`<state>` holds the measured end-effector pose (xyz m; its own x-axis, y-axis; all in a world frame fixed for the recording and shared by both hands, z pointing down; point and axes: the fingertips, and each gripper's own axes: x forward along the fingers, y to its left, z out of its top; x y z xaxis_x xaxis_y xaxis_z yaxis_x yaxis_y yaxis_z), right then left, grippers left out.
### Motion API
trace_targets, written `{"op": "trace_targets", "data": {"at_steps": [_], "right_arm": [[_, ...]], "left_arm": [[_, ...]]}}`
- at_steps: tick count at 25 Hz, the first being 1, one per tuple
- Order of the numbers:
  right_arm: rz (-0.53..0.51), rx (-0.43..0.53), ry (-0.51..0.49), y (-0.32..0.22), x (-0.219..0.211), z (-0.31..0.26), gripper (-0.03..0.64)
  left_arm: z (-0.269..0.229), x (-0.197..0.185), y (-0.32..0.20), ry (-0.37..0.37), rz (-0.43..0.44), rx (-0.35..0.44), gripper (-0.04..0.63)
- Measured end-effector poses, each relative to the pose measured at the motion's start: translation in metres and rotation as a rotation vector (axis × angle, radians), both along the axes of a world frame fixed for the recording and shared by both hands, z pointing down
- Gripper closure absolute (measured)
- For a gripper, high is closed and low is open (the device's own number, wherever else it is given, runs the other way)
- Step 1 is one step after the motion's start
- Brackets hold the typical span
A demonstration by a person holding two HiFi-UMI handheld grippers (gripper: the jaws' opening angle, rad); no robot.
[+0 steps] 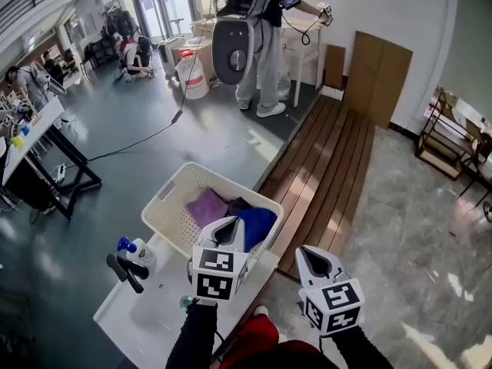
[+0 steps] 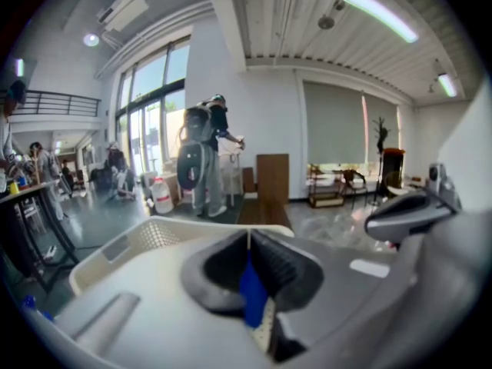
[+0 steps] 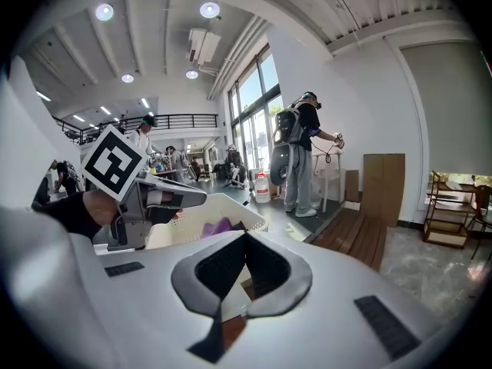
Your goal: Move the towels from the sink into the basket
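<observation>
The white basket [image 1: 171,206] stands beyond the sink [image 1: 154,321]. In it lie a purple towel [image 1: 206,206] and a blue towel [image 1: 257,223]. My left gripper [image 1: 229,225] hovers over the basket's near rim, just above the blue towel. In the left gripper view its jaws [image 2: 247,237] meet at the tips, and the blue towel [image 2: 251,290] shows below through the gap, apart from the pads. My right gripper [image 1: 309,257] is to the right of the basket, over the floor, with its jaws [image 3: 246,237] shut on nothing. The sink basin looks bare of cloth.
A dark faucet [image 1: 127,271] with a blue-topped bottle stands at the sink's left. A wooden walkway [image 1: 330,167] runs past the basket's right side. A person with a backpack [image 1: 261,44] stands further off, and a table [image 1: 38,129] is at the left.
</observation>
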<state>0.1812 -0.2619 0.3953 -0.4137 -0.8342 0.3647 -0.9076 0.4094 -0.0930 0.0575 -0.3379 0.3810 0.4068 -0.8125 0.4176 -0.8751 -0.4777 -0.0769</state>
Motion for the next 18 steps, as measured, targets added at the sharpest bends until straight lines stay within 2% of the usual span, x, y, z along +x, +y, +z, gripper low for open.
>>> {"op": "trace_targets", "data": {"at_steps": [18], "right_arm": [[-0.062,0.049,-0.032,0.055,-0.005,-0.018,0.609]], "left_arm": [[-0.024,-0.022,0.092,0.064,-0.108,0.051,0.591]]}}
